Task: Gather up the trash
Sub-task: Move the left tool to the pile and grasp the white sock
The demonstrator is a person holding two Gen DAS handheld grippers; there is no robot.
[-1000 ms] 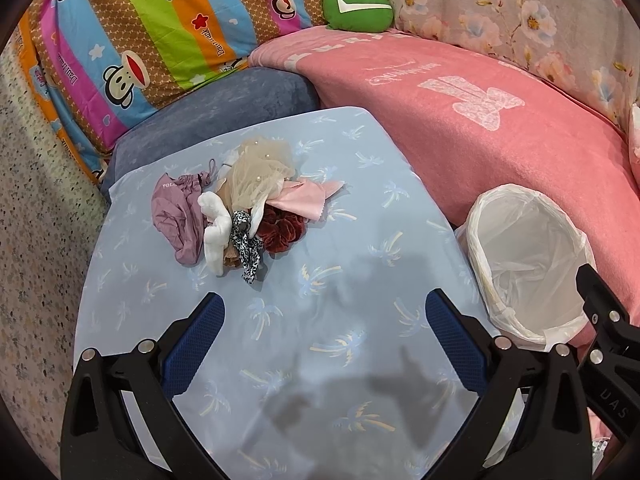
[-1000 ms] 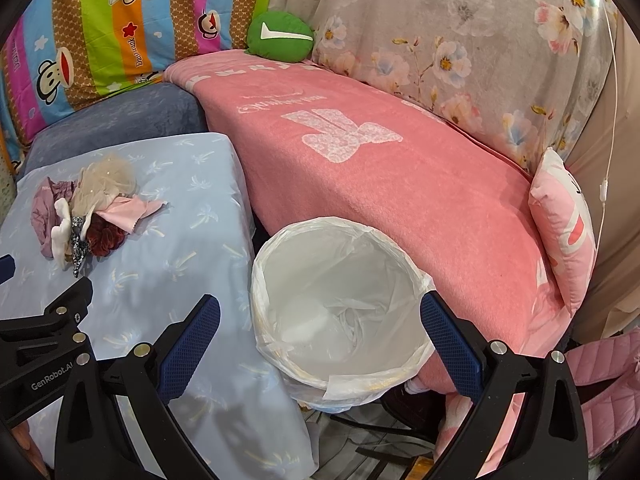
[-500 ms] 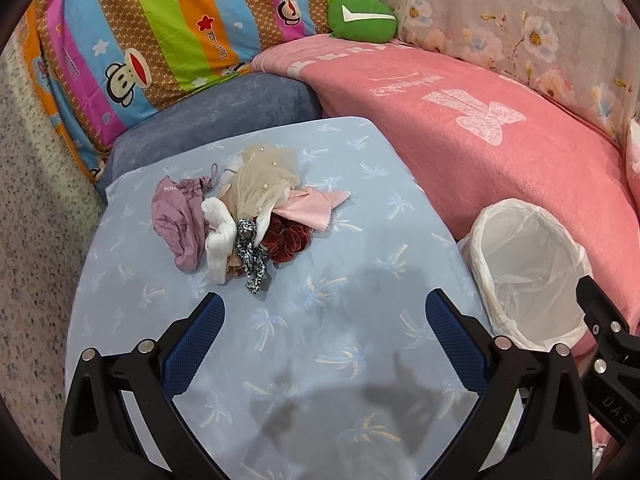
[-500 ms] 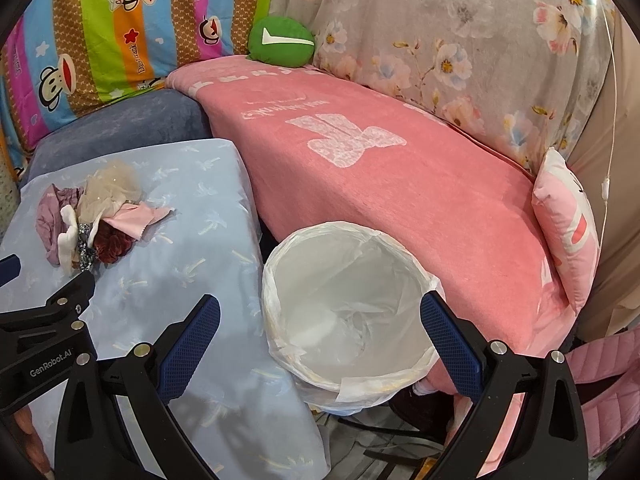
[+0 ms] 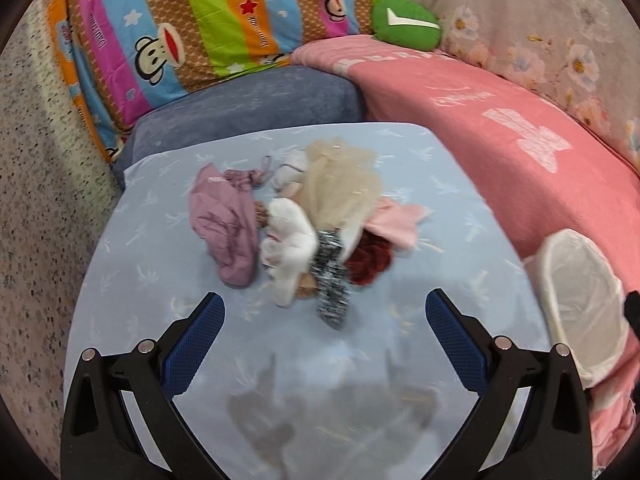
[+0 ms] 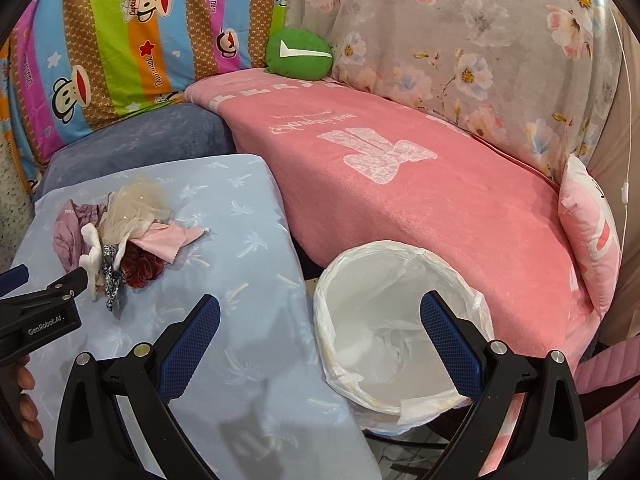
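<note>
A heap of fabric scraps (image 5: 304, 224) lies on the pale blue table (image 5: 280, 360): mauve cloth, white fluffy piece, beige tulle, pink cloth, dark red scrunchie, black-and-white strip. My left gripper (image 5: 325, 308) is open just short of the heap's near edge, nothing between its fingers. In the right wrist view the same heap (image 6: 124, 240) sits at the left. My right gripper (image 6: 320, 312) is open above the near rim of the white-lined trash bin (image 6: 400, 320), which stands off the table's right side. The bin (image 5: 580, 300) also shows in the left wrist view.
A pink blanket-covered sofa (image 6: 400, 184) curves behind the bin, with a green cushion (image 6: 300, 54), a pink pillow (image 6: 592, 232) and a striped cartoon quilt (image 5: 200, 32). A grey-blue cushion (image 5: 248, 108) lies behind the table. A hand (image 6: 24, 396) holds the left gripper.
My left gripper has moved forward toward the heap, which now sits larger and closer to the fingertips. The right gripper has shifted slightly left over the bin. Both stayed open.
</note>
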